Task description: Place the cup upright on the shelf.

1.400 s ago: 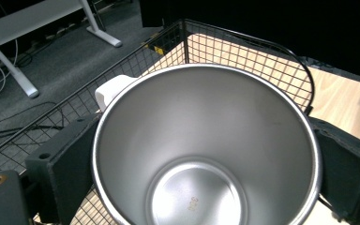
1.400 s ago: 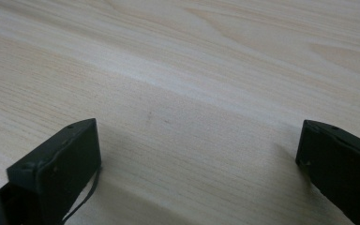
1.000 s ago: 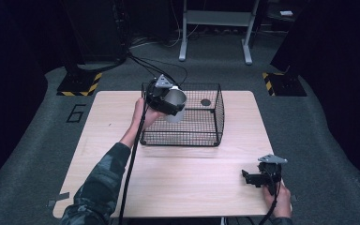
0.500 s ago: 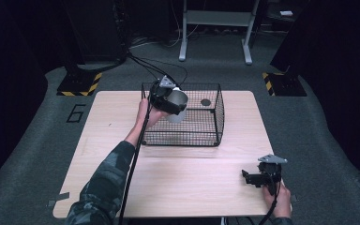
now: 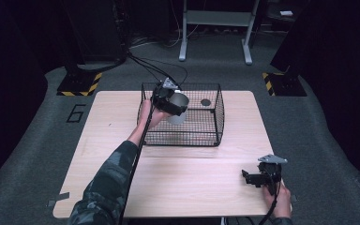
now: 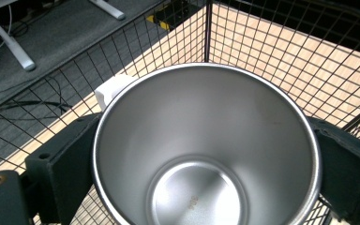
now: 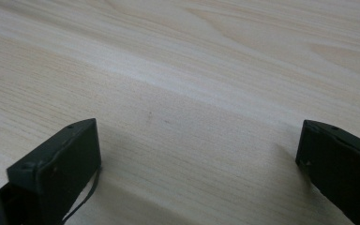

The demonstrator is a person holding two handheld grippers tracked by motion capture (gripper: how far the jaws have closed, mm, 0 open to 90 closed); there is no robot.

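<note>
My left gripper (image 5: 176, 104) is clamped on a steel cup (image 6: 206, 150), one black jaw pressing each side of its round rim. From the left gripper view I'm looking straight into it: brushed, matte metal walls tapering down to a flat circular bottom with faint stamped marks I can't read. A small white block (image 6: 110, 91) peeks out just behind the rim on the left; what it is, I can't tell. In the high view the cup (image 5: 178, 108) is up over the left part of the wire basket (image 5: 215, 115), held at about the top edge. That basket is black, a rectangular cage of thin grid mesh, open on top, standing on the far middle of the tabletop (image 5: 122, 154). A small dark round thing (image 5: 206, 102) lies on the basket floor toward the right. The tabletop is pale wood-grain laminate, smooth, with rounded corners. My right gripper (image 5: 251, 177) sits low at the near right corner, jaws spread wide with nothing between them; in the right gripper view just bare grain runs between the two blocky black jaws. Beyond, grey carpet floor (image 5: 37, 140) with a "6" marked on it.
</note>
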